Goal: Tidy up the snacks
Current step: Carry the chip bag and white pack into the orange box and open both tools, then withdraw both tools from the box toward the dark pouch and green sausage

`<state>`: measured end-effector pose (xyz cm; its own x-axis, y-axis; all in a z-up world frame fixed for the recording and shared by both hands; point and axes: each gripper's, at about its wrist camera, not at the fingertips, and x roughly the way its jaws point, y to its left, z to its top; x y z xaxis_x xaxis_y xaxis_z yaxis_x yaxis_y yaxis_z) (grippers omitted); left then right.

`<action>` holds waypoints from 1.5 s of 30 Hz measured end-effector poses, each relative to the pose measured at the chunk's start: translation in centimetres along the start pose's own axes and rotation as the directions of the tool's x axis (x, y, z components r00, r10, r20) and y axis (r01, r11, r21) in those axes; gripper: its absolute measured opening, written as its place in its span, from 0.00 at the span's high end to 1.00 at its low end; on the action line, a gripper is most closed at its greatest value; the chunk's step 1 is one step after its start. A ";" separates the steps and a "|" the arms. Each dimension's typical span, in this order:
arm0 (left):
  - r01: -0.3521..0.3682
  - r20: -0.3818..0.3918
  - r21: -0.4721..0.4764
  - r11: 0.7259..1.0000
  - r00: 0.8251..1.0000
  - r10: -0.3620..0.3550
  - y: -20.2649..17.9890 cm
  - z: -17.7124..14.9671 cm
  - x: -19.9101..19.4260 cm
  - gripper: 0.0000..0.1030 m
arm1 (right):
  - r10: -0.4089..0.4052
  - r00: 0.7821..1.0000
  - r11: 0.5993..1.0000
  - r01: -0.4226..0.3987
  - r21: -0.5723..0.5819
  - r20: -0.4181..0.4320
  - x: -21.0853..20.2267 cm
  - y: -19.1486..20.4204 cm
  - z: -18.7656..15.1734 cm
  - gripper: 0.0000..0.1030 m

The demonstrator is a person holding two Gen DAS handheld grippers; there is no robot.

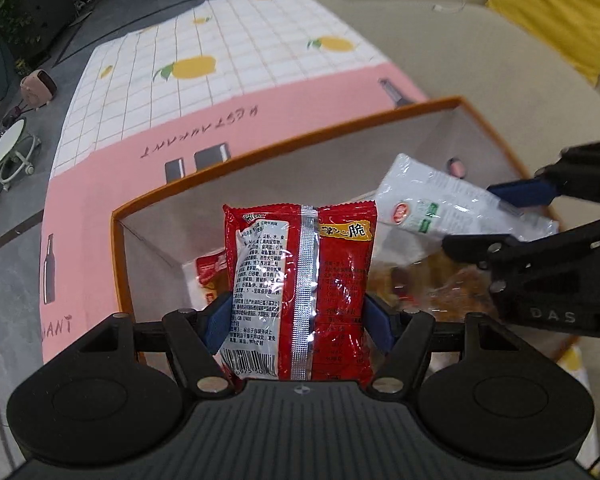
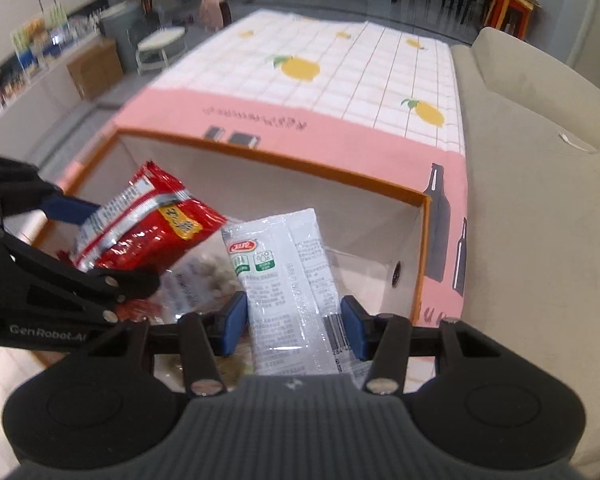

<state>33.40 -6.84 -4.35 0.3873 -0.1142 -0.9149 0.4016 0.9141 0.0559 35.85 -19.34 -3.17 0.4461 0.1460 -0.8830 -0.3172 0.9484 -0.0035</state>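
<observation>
My left gripper (image 1: pixel 298 316) is shut on a red snack packet (image 1: pixel 300 280) and holds it upright over an orange-rimmed white box (image 1: pixel 260 152). The packet also shows in the right wrist view (image 2: pixel 148 220), with the left gripper (image 2: pixel 84 240) at the left. My right gripper (image 2: pixel 294 328) is shut on a white snack packet (image 2: pixel 284 280) over the same box (image 2: pixel 300 164). In the left wrist view the white packet (image 1: pixel 432 200) is held by the right gripper (image 1: pixel 500 216) at the right. Other snack packets (image 1: pixel 212 272) lie in the box's bottom, partly hidden.
The box stands on a pink and white tablecloth with lemons (image 1: pixel 196 68), which also shows in the right wrist view (image 2: pixel 340 72). A beige sofa (image 2: pixel 540 184) runs along the right, with a yellow cushion (image 1: pixel 560 12). A small white round table (image 2: pixel 160 44) stands on the floor beyond.
</observation>
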 end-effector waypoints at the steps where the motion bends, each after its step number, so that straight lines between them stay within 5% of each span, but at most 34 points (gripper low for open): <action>1: -0.003 -0.011 0.004 1.000 1.000 0.003 0.2 0.2 0.5 0.24 | -0.002 1.000 1.000 0.002 -0.015 -0.010 0.6 0.1 0.2 0.52; 7: -0.045 -0.072 0.055 0.998 0.996 0.048 0.4 0.6 3.3 0.24 | -0.052 0.997 0.992 0.044 -0.122 -0.060 3.4 1.4 0.6 0.52; 21: -0.065 -0.110 0.083 0.994 0.991 0.074 0.2 0.2 5.4 0.23 | -0.110 0.989 0.981 0.092 -0.171 -0.101 6.2 2.3 0.9 0.51; 26: -0.084 -0.095 0.090 0.992 0.991 0.093 0.3 0.0 5.3 0.19 | -0.118 0.988 0.978 0.100 -0.181 -0.095 6.0 2.6 0.9 0.50; 30: -0.073 -0.081 0.080 0.994 0.994 0.079 0.5 0.0 4.9 0.14 | -0.133 0.988 0.975 0.116 -0.189 -0.083 5.7 2.7 0.9 0.40; 45: -0.057 -0.059 0.029 0.998 0.997 0.058 1.1 -0.5 0.9 0.14 | -0.129 0.991 0.975 0.118 -0.187 -0.045 1.7 2.6 1.1 0.37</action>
<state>33.83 -5.74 -5.34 0.3603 -0.0376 -0.9321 0.4033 0.9072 0.1193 36.67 -16.29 -4.17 0.4454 0.0100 -0.8953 -0.4134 0.8893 -0.1957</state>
